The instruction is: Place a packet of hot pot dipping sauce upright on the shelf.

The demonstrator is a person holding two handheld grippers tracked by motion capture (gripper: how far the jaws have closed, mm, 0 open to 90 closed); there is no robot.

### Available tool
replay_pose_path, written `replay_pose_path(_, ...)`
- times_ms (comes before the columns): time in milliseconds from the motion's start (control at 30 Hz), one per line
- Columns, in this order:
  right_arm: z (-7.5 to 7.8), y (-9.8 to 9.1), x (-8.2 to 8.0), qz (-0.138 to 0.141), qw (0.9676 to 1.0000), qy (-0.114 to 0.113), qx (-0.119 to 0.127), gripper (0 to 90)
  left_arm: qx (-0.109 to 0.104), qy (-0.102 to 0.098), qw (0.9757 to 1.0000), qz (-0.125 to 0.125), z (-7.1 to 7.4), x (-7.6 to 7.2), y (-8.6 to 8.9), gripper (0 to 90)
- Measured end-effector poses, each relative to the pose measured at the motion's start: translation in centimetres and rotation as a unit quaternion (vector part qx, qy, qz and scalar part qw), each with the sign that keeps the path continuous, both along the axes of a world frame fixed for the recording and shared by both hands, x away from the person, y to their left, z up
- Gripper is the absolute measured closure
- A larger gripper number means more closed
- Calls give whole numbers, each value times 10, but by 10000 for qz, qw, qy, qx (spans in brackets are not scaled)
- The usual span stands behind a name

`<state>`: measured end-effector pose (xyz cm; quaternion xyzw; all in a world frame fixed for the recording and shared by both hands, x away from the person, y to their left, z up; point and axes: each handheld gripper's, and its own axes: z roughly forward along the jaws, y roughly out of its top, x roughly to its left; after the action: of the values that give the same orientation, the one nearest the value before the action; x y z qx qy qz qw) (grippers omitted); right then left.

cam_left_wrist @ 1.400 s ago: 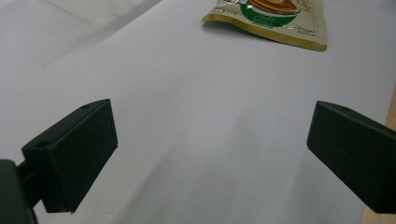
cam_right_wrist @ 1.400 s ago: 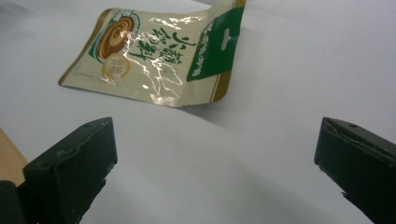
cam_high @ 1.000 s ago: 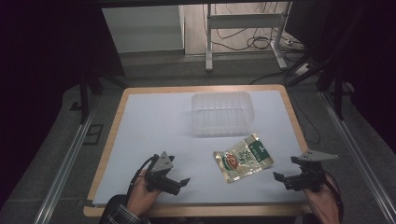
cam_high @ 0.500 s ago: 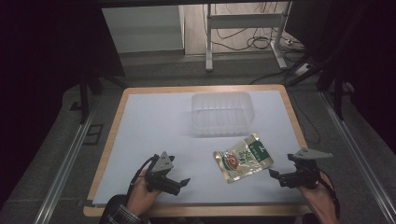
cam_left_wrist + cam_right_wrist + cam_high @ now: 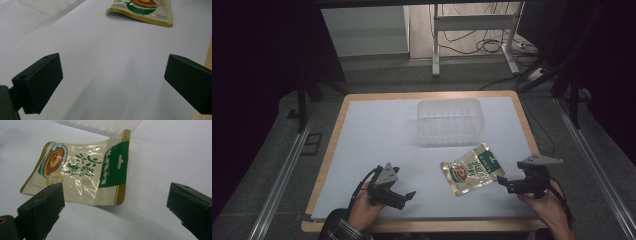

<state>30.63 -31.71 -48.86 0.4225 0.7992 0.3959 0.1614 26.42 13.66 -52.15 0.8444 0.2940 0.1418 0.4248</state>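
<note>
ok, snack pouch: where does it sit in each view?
High view: snack pouch lies right of centre, before the clear plastic box, near the right gripper.
Left gripper view: top edge, right of centre, far past the open jaws.
Right gripper view: centre-left, just beyond the open jaws.
Shared landmark: the clear plastic box behind it.

In the left gripper view, the snack pouch (image 5: 142,12) lies ahead of the left gripper (image 5: 112,75), its upper part cut off by the top edge; the clear plastic container (image 5: 50,5) ahead and to the left is reduced to a blurred corner. In the right gripper view, the right gripper (image 5: 115,202) has its left jaw covering the pouch's near corner. The container (image 5: 100,125) beyond is blurred and cropped. Small print on the pouch (image 5: 80,172) is unreadable.
</note>
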Motion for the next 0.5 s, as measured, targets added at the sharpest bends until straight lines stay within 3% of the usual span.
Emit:
replay_pose_path(200, 2, 4, 7, 26, 10000, -63, -35, 35, 9, -3, 10000, -4, 0, 0, 0, 15)
replay_pose_path(500, 0, 14, 23, 58, 9993, -48, -379, 132, 25, -13, 10000, -3, 0, 0, -1, 16)
